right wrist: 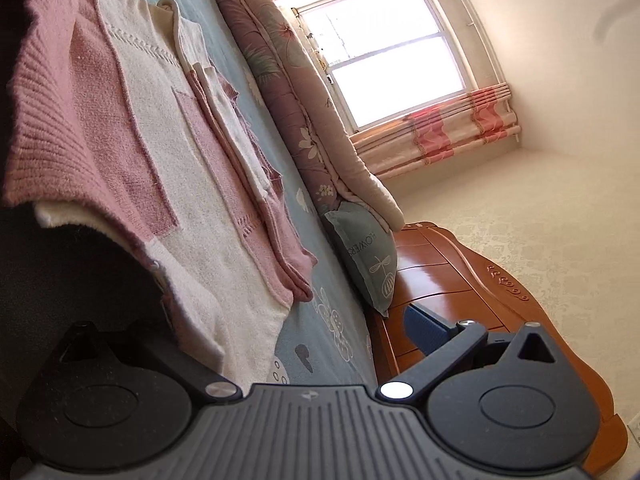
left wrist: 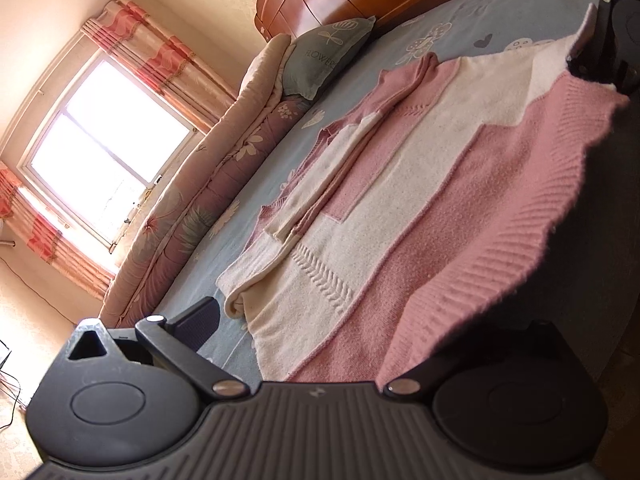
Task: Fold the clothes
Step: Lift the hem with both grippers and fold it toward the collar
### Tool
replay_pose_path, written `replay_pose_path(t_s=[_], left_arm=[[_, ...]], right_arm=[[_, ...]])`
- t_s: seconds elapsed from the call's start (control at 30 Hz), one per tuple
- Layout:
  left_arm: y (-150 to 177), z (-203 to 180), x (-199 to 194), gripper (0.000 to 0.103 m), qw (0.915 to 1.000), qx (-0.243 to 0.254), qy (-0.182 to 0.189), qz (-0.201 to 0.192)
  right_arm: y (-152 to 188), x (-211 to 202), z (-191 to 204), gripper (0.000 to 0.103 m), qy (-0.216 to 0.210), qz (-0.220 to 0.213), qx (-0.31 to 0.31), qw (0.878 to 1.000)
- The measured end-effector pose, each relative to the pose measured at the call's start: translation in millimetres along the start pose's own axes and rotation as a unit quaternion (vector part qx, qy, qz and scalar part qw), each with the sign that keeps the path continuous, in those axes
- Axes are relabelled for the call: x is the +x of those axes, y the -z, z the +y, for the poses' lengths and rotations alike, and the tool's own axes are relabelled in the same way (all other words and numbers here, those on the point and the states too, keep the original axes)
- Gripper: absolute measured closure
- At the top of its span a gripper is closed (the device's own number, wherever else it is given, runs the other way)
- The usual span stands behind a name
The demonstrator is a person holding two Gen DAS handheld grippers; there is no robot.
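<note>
A pink and white knit sweater (left wrist: 400, 184) lies on the blue bed sheet (left wrist: 500, 12), its sleeves folded in along the far side. Its pink ribbed hem (left wrist: 520, 232) is raised off the bed. My left gripper (left wrist: 372, 320) is open wide: one finger (left wrist: 200, 324) shows over the sheet beside the sweater, while the other is hidden under the hem. My right gripper (left wrist: 600, 60) is at the hem's other corner. In the right wrist view the sweater (right wrist: 192, 152) also drapes over one finger, and the right gripper (right wrist: 248, 324) stands open with its other finger (right wrist: 424, 328) free.
A rolled floral quilt (left wrist: 192, 184) and a blue-green pillow (left wrist: 324, 56) lie along the far side of the bed. A wooden headboard (right wrist: 460, 280) stands behind the pillow. A bright window (left wrist: 104, 152) with pink curtains is beyond the quilt.
</note>
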State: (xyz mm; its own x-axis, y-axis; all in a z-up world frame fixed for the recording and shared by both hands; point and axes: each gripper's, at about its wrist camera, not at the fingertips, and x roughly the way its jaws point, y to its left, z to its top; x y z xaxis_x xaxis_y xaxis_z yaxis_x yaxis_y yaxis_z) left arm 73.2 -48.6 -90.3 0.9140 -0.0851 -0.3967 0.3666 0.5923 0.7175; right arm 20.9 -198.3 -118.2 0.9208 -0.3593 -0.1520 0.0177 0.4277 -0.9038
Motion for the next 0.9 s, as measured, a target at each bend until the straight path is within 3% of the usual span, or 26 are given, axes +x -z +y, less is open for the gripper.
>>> replay_pose_path(t_s=[0.43,0.9], left_arm=[[-17,20,17,0.000,0.9992,-0.021,-0.035,0.000],[-49,51,72,0.000,0.9988,0.002,-0.050,-0.004]], right_arm=[[-13,20,-11,0.000,0.043,-0.011,0.008,0.999],[-38,75,-23,0.000,0.038,-0.012,0.010,0.999]])
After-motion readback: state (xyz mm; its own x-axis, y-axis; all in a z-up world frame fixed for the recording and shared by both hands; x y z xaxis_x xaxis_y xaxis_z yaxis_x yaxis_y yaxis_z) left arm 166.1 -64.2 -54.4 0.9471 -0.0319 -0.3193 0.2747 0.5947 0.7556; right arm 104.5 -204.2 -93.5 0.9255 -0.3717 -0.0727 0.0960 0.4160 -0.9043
